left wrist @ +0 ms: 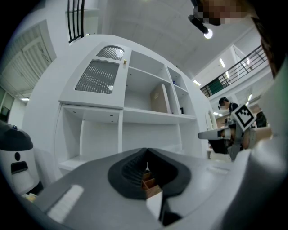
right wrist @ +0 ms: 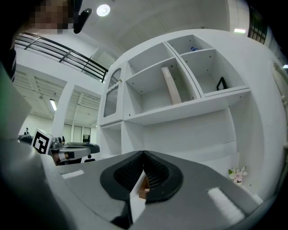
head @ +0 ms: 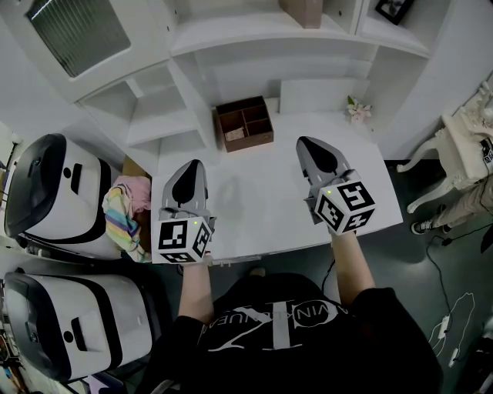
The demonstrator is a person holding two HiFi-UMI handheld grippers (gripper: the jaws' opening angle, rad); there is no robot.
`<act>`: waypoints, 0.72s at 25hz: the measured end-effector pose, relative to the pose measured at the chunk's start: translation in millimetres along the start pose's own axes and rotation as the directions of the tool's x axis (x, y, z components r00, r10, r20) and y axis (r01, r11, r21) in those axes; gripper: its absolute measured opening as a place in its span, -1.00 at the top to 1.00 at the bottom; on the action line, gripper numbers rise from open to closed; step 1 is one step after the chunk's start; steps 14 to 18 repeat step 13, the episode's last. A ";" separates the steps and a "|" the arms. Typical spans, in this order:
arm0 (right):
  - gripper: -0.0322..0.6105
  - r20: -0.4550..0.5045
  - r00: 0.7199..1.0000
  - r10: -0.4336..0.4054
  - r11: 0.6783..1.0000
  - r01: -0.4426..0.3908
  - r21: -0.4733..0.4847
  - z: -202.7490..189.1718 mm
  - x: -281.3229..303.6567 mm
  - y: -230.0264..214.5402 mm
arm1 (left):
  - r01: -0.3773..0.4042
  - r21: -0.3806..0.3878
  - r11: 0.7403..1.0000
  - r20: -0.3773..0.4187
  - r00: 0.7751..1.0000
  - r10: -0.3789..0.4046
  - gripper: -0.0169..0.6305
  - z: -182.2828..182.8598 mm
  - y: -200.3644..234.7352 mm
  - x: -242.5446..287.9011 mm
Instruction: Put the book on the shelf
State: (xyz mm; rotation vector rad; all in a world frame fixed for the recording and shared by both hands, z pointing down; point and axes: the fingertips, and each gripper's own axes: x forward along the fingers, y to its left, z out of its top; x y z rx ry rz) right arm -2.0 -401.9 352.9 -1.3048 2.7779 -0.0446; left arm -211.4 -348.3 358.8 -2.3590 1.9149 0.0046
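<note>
both my tongs are clenched on nothing: the left gripper (head: 192,168) and the right gripper (head: 306,145) hover level over the white desk (head: 254,208), jaws pressed together, side by side and well apart. the one book (right wrist: 171,85) leans tilted in an upper compartment of the shelf unit (right wrist: 189,108), above and beyond my tongs. one wooden divided box (head: 245,123) sits at the back of the desk ahead of them, one sprig of flowers (head: 358,110) to its right. one dark frame (head: 394,8), a picture frame i think, stands in the next compartment. two white machines (head: 54,196) sit left of the desk, one striped cloth (head: 122,209) beside them.
</note>
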 end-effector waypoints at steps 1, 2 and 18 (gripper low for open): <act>0.88 0.001 1.000 0.000 1.000 0.000 0.003 0.1 0.2 -0.8 | -0.001 0.000 1.000 0.000 1.000 0.001 0.95 0.3 0.0 0.5; 0.88 0.002 1.000 0.000 1.000 0.000 0.006 0.3 0.5 -1.4 | -0.001 0.001 1.000 0.000 1.000 0.001 0.95 0.6 0.0 0.8; 0.88 0.005 1.000 0.002 0.999 -0.002 0.033 -2.0 2.1 -2.3 | -0.006 0.007 1.000 0.003 1.000 0.006 0.95 3.2 2.4 1.1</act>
